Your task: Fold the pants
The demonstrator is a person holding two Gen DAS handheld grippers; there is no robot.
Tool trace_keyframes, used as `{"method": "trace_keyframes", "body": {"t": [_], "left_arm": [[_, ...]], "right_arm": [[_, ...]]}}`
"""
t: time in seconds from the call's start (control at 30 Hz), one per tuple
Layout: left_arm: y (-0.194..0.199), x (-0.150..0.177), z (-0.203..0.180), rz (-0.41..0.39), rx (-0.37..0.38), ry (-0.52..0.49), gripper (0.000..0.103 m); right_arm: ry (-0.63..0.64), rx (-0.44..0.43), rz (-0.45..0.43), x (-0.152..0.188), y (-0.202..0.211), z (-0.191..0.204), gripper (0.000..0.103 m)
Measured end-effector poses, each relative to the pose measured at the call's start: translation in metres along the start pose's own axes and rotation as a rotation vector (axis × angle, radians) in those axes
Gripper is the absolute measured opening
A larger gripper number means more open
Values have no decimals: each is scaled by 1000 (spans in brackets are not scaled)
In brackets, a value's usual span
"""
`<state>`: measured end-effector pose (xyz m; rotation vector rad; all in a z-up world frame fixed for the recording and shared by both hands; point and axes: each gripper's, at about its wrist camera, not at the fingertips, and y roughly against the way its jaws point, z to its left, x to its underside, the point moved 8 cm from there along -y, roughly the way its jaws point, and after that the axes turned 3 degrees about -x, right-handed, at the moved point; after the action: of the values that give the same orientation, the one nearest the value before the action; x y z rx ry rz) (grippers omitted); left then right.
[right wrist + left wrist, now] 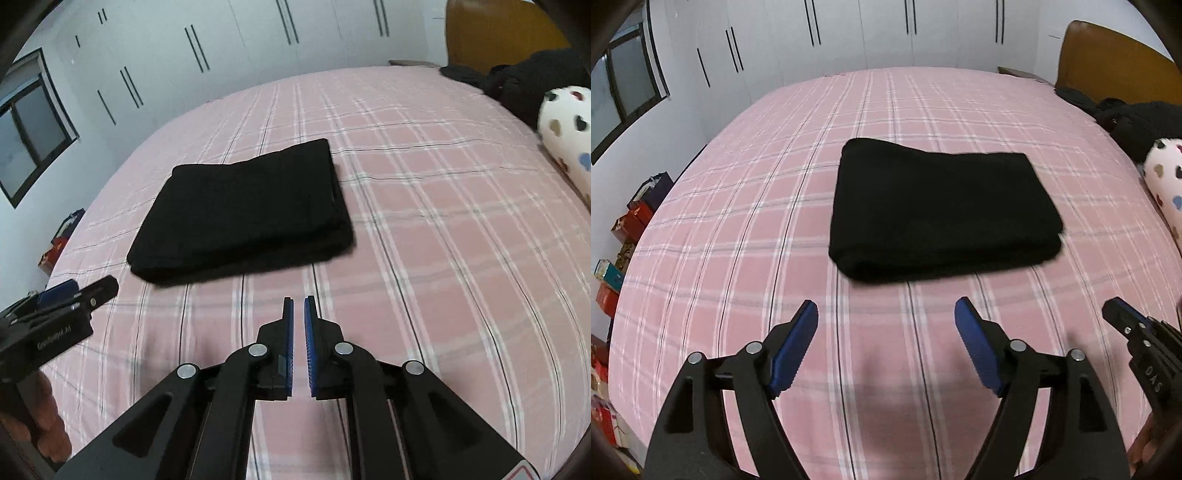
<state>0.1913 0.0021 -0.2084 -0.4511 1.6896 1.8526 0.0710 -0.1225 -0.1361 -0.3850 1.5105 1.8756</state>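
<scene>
The black pants (942, 210) lie folded into a compact rectangle on the pink plaid bed (738, 221). My left gripper (886, 314) is open and empty, hovering just short of the pants' near edge. In the right wrist view the folded pants (243, 214) lie ahead and to the left. My right gripper (299, 306) has its jaws nearly together with a thin gap and holds nothing. It hovers over the sheet (443, 258) near the pants' near right corner. The right gripper also shows at the left wrist view's right edge (1115, 314).
A white pillow with hearts (1167, 177) and a dark pile of clothes (1126, 114) lie by the wooden headboard (1108, 62) at the right. White wardrobes (849, 37) stand behind the bed. Boxes and bags (628, 229) sit on the floor at the left.
</scene>
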Motion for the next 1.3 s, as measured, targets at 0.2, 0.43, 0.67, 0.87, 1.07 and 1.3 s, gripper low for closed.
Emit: {"method": "trace_keyframes", "body": {"t": [0.2, 0.43, 0.67, 0.87, 1.07, 1.3], "left_arm": [[30, 44, -4, 13, 8, 23, 74], [49, 84, -1, 17, -7, 45, 74], [51, 112, 7, 20, -30, 55, 74], [56, 133, 13, 23, -36, 61, 74], [65, 140, 15, 7, -25, 81, 74], [71, 146, 13, -3, -36, 64, 74]], "right_arm": [[-2, 14, -8, 36, 32, 0, 8], [49, 32, -18, 69, 57, 3, 8], [55, 36, -5, 104, 59, -1, 8], [44, 26, 20, 125, 57, -3, 8], [51, 20, 13, 131, 64, 1, 8], [65, 13, 5, 138, 70, 5, 8]]}}
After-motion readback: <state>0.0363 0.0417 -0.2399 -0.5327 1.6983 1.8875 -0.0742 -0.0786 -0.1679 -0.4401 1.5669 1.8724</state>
